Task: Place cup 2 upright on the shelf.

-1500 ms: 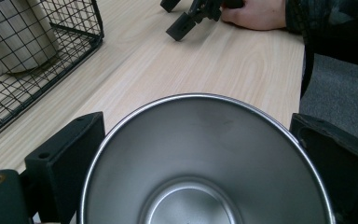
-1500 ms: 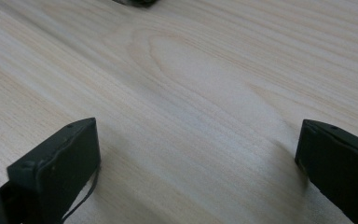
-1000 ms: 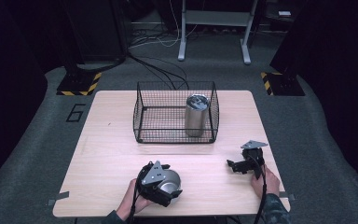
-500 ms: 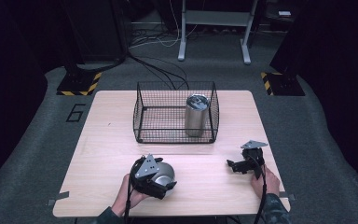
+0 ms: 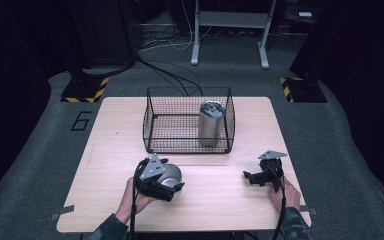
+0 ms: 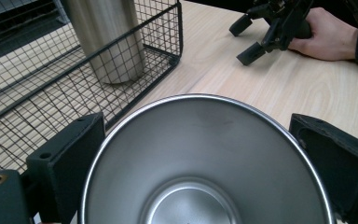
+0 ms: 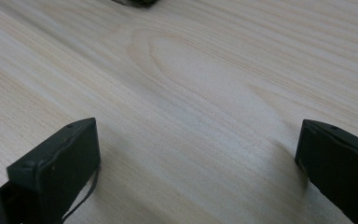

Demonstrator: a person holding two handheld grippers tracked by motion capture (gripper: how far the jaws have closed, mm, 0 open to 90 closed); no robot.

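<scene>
Holding a steel cup (image 6: 200, 163) clamped at lower centre, the left gripper (image 5: 156, 179) has yet to reach the wire basket (image 5: 152, 127). One cup (image 5: 211, 123) stands inside already; the right gripper (image 5: 260, 176) rests with jaws apart, empty.

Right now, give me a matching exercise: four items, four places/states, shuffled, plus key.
Items:
1. steel cup
2. tall steel tumbler
3. right gripper
4. wire basket

Places/states:
A. jaws open over bare wood, nothing between them
B. stands upright inside the basket, at its right end
C. sits at the far middle of the table
D. held between the jaws of the left gripper, mouth toward that gripper's camera

Pairs: 1-D, 2-B, 3-A, 4-C
</scene>
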